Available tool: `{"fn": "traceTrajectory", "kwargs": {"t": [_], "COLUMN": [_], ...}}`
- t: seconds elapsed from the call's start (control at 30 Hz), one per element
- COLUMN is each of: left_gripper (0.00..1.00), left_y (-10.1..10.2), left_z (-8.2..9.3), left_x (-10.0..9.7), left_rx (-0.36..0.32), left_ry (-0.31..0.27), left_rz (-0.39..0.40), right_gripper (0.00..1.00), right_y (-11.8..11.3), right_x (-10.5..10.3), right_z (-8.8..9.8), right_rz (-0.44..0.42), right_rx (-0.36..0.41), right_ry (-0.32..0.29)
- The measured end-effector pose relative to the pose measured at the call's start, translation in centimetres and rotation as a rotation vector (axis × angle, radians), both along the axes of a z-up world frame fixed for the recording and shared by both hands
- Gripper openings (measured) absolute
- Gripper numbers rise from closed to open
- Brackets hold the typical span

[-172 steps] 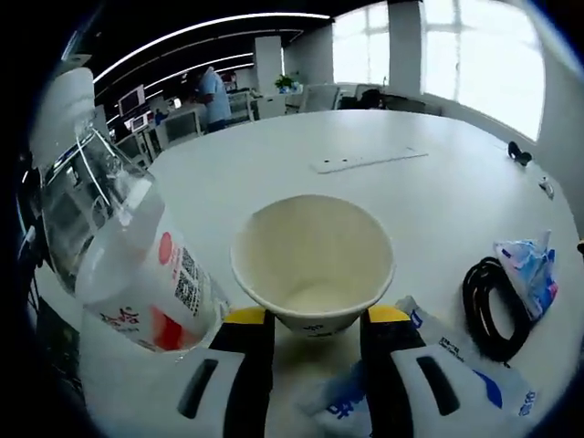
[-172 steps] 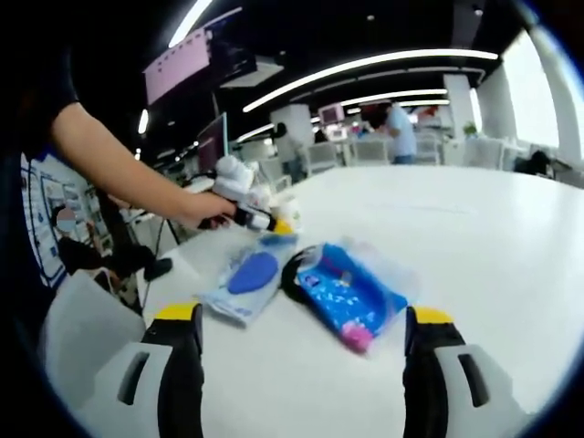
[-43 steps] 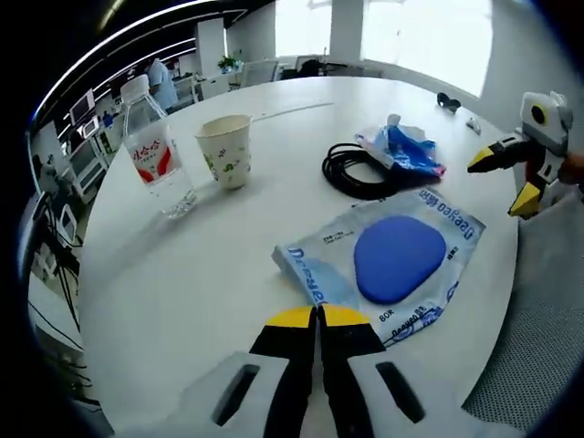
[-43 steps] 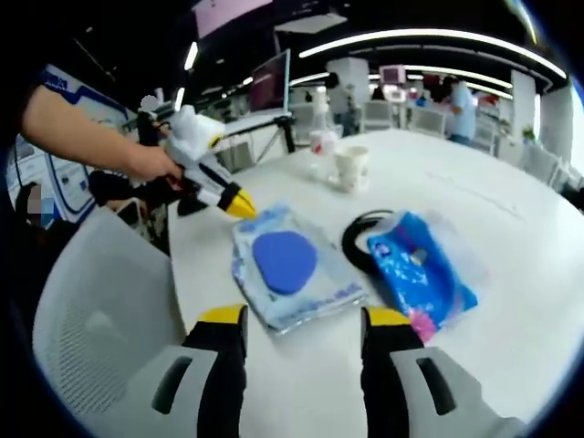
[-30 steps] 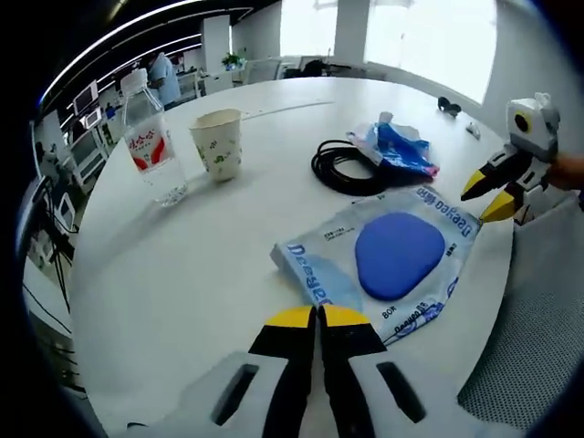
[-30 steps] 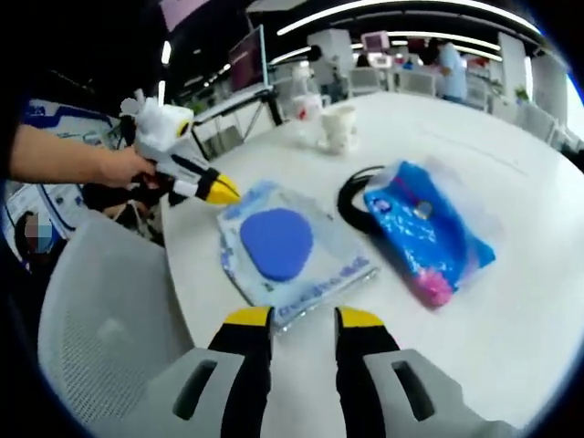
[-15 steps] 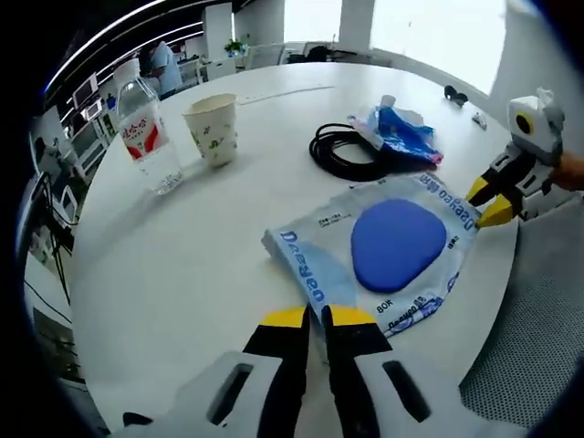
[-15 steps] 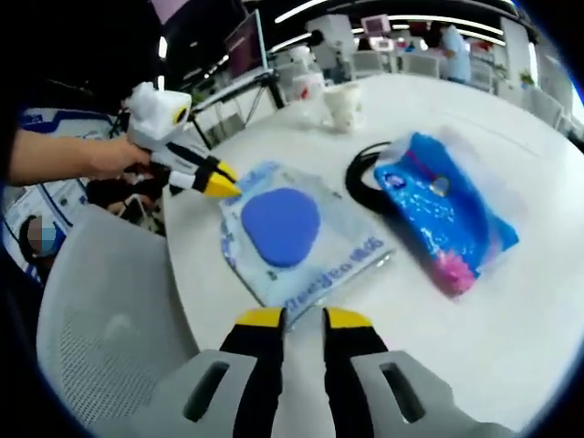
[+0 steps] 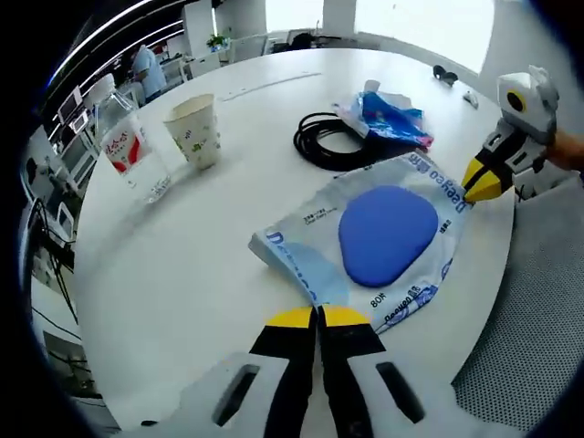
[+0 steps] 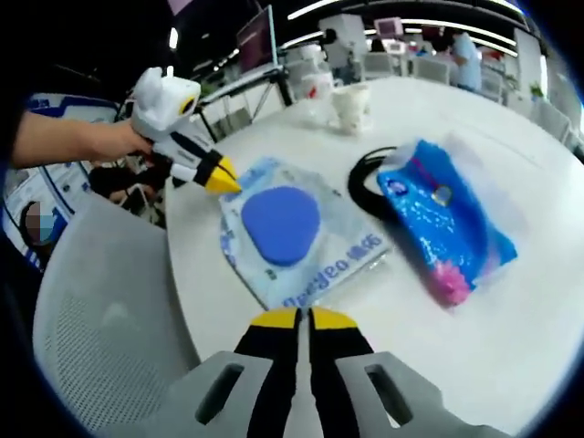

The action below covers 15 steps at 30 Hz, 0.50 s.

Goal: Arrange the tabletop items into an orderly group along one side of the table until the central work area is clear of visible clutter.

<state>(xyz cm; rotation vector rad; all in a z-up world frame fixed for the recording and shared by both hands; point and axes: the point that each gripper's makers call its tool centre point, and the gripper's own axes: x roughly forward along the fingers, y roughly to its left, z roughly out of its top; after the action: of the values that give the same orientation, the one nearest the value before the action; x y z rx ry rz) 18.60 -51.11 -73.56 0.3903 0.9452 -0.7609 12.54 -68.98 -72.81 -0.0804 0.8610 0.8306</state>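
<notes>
A clear packet with a blue pad [image 9: 388, 233] lies at the table's near edge, its left corner raised off the top. My left gripper [image 9: 318, 313] is shut on one edge of it, and my right gripper [image 9: 481, 185] pinches the opposite edge. In the right gripper view the packet [image 10: 278, 224] sits just beyond my shut right gripper [image 10: 303, 317], while the left gripper [image 10: 224, 180] holds its far corner. Beyond it lie a coiled black cable [image 9: 333, 146] and a blue plastic bag [image 9: 388, 114]. A paper cup [image 9: 193, 128] and a water bottle [image 9: 123, 146] stand further left.
The round white table [image 9: 182, 265] has bare surface between the packet and the cup. Grey mesh chairs [image 10: 100, 301] stand close to the table's near edge. The cable [image 10: 365, 192] touches the blue bag [image 10: 447, 219]. Desks and people are far behind.
My right jaws have come together from wide open to shut at the packet's edge. My left jaws parted slightly half a second ago and are shut again. The packet's corner has lifted.
</notes>
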Motion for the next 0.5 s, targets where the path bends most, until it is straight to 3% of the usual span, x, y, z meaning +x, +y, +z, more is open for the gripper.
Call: {"fn": "traceTrajectory", "kwargs": {"t": [0.3, 0.5], "left_gripper": [0.0, 0.0], "left_y": [-0.2, -0.6], "left_z": [0.5, 1.7], "left_x": [-0.2, 0.0], "left_rx": [0.006, -0.025], "left_ry": [-0.008, -0.022], "left_rz": [-0.029, -0.032], "right_gripper": [0.0, 0.0], "right_y": [-0.2, -0.7], "right_x": [0.0, 0.2], "right_z": [0.6, 1.1], "right_rz": [-0.008, -0.003], "right_rx": [0.027, 0.029], "right_ry": [0.0, -0.016]}}
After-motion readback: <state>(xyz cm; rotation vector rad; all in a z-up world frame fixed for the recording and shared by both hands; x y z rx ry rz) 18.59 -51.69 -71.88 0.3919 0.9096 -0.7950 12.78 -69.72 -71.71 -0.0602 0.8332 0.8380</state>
